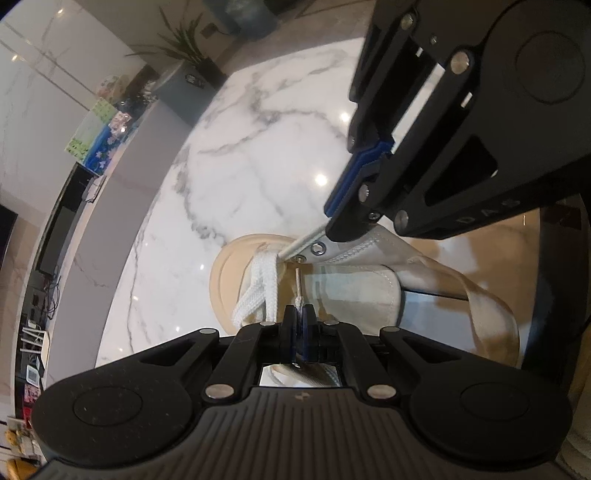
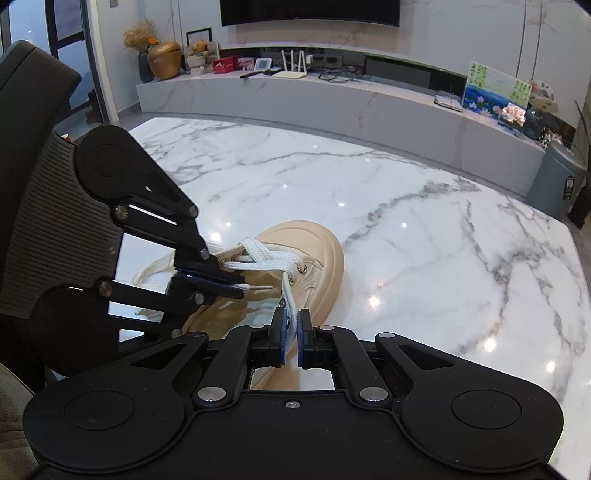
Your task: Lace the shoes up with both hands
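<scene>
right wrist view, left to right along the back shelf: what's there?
Dried flowers → gold pot → teddy bear → red box → white router → painting → grey bin, standing on the floor past the shelf's end.

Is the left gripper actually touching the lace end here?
Touching. The left wrist view shows the left gripper shut on the lace end, whose stiff tip sticks out from between the closed fingers.
</scene>
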Demonstrator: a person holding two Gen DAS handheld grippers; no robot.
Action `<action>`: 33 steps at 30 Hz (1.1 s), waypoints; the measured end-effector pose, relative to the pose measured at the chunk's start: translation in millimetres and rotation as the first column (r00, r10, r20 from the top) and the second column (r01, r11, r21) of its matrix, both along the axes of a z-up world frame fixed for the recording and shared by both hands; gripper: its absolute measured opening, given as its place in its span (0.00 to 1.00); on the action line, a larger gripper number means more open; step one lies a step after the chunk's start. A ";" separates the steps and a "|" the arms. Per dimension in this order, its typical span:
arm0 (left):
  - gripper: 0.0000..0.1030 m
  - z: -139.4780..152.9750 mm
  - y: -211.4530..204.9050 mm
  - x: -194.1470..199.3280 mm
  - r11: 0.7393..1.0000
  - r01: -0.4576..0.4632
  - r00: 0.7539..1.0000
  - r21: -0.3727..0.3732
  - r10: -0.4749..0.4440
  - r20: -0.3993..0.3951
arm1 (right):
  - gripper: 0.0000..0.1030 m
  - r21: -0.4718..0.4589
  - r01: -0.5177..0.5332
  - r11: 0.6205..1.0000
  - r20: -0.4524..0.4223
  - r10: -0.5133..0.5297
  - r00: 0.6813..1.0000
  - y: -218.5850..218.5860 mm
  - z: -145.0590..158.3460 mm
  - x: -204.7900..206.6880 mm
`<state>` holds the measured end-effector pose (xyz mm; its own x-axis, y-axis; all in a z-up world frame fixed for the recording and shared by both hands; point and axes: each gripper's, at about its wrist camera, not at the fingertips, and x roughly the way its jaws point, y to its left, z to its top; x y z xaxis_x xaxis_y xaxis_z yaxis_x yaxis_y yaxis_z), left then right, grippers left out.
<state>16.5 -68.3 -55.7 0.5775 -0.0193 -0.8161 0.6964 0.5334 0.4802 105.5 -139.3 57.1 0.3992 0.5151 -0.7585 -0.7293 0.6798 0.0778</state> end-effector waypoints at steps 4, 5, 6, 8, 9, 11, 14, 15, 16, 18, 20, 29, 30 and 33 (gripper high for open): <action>0.02 -1.2 -1.0 2.3 1.000 0.013 1.000 0.009 -0.013 0.005 | 0.03 -0.002 -0.003 1.000 0.002 0.003 1.000 0.4 0.3 -0.1; 0.02 -0.3 -1.1 2.5 1.000 0.015 1.000 0.007 -0.015 0.009 | 0.03 -0.003 -0.003 1.000 0.002 0.003 1.000 0.5 0.4 0.0; 0.02 0.6 -1.3 2.6 1.000 0.017 1.000 0.006 -0.017 0.012 | 0.03 -0.003 -0.004 1.000 0.002 0.004 1.000 0.6 0.4 0.0; 0.02 -0.8 -1.9 4.1 1.000 0.024 1.000 0.007 -0.025 0.013 | 0.03 -0.004 -0.005 1.000 0.002 0.005 1.000 0.9 0.4 0.2; 0.02 -0.5 -2.5 3.8 0.999 0.031 0.999 0.009 -0.031 0.016 | 0.03 -0.005 -0.005 1.000 0.002 0.005 1.000 1.0 0.5 0.3; 0.02 0.5 -3.3 3.9 0.999 0.038 0.999 0.005 -0.038 0.020 | 0.03 -0.005 -0.006 1.000 0.002 0.006 1.000 1.2 0.4 0.1; 0.02 0.1 -4.7 6.4 0.999 0.042 0.999 -0.001 -0.042 0.023 | 0.03 -0.009 -0.012 1.000 0.005 0.012 1.000 1.5 1.2 -0.5; 0.02 -0.4 -4.9 6.9 0.999 0.043 0.999 -0.002 -0.043 0.024 | 0.03 -0.018 -0.025 1.000 0.012 0.025 1.000 1.5 2.4 -0.4; 0.02 -0.4 -4.9 7.4 0.999 0.043 0.999 -0.002 -0.043 0.024 | 0.03 -0.028 -0.038 0.999 0.019 0.038 0.999 1.4 3.6 -0.3; 0.02 -1.1 -5.3 8.4 0.999 0.047 0.999 -0.002 -0.047 0.026 | 0.03 -0.047 -0.063 0.997 0.033 0.064 0.997 1.2 6.0 -0.1; 0.02 -1.2 -5.4 9.2 0.999 0.052 0.998 -0.003 -0.052 0.030 | 0.03 -0.066 -0.087 0.994 0.046 0.091 0.995 1.0 8.3 0.0; 0.02 -2.8 -5.2 10.0 0.996 0.087 0.995 -0.003 -0.087 0.041 | 0.03 -0.169 -0.198 0.966 0.099 0.216 0.971 2.4 14.9 1.5; 0.02 -2.9 -4.8 10.5 0.996 0.086 0.995 -0.005 -0.086 0.042 | 0.03 -0.192 -0.217 0.957 0.106 0.240 0.965 4.4 12.3 2.2; 0.03 -3.4 -4.2 12.2 0.997 0.083 0.996 -0.012 -0.082 0.043 | 0.05 -0.269 -0.324 0.907 0.128 0.367 0.921 14.5 0.5 5.5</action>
